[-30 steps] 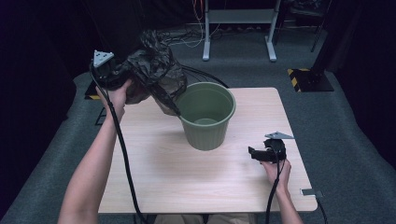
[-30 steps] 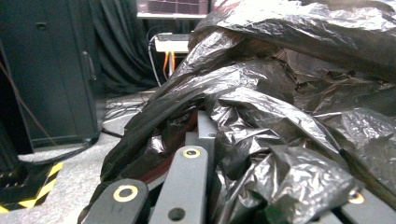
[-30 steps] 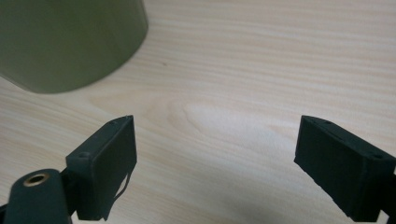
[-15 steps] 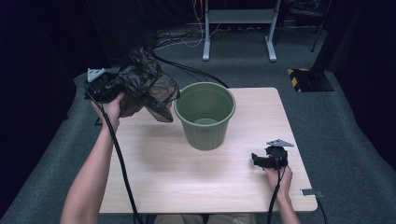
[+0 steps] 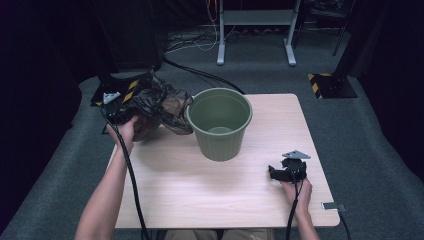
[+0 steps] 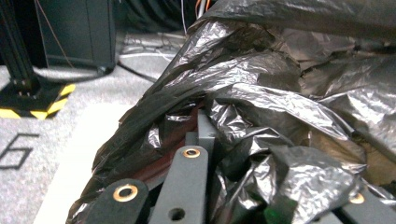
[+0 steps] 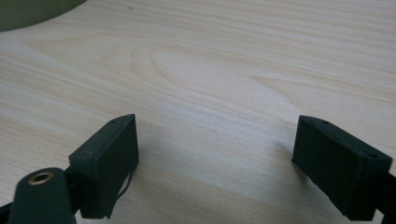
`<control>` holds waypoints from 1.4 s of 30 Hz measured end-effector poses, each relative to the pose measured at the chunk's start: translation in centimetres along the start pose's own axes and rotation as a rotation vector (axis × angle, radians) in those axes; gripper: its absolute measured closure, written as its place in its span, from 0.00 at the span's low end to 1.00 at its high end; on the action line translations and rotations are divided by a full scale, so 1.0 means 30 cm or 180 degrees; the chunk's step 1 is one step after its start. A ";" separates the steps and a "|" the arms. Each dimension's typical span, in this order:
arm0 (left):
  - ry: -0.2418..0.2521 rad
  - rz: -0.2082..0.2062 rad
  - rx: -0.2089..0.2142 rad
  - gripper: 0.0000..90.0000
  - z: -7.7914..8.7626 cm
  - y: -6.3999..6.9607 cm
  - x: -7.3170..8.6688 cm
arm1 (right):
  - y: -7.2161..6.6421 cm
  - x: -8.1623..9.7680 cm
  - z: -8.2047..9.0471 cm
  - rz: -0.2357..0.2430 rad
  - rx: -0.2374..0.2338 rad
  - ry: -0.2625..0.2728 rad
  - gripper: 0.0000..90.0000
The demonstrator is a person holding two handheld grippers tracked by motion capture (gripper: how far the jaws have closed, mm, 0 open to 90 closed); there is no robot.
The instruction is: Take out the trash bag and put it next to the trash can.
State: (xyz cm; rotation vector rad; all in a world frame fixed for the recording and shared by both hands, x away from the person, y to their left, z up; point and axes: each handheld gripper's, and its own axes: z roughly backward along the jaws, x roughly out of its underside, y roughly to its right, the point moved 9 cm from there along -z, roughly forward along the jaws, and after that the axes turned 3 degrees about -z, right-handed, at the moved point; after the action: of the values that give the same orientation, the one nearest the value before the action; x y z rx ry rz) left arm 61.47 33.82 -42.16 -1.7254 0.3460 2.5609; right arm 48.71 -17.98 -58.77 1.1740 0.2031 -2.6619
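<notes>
The left gripper (image 5: 121, 113) was clamped on a crumpled black plastic bag (image 5: 161, 104) at the far left of the pale wooden desk (image 5: 200, 190), just left of the ribbed green plastic bucket (image 5: 220, 123). The right gripper (image 7: 215, 163) rested near right, jaws wide apart and empty.

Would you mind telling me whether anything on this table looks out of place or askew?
Only the crumpled black plastic bag: it is bunched in the left gripper at the table's far left edge, beside the green ribbed plastic bucket, not lining it. The bucket stands upright and nothing looks spilled or damaged.
</notes>
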 end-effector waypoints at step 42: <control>-0.0804 -0.0836 0.0261 0.10 0.047 0.164 0.271 | 0.001 -0.001 0.000 -0.0005 -0.0008 0.0011 0.16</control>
State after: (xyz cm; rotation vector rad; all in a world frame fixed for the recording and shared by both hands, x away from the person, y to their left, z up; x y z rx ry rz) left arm 56.31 28.53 -48.32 -1.3018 0.1953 2.4917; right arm 48.75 -18.02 -58.75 1.1784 0.2081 -2.6605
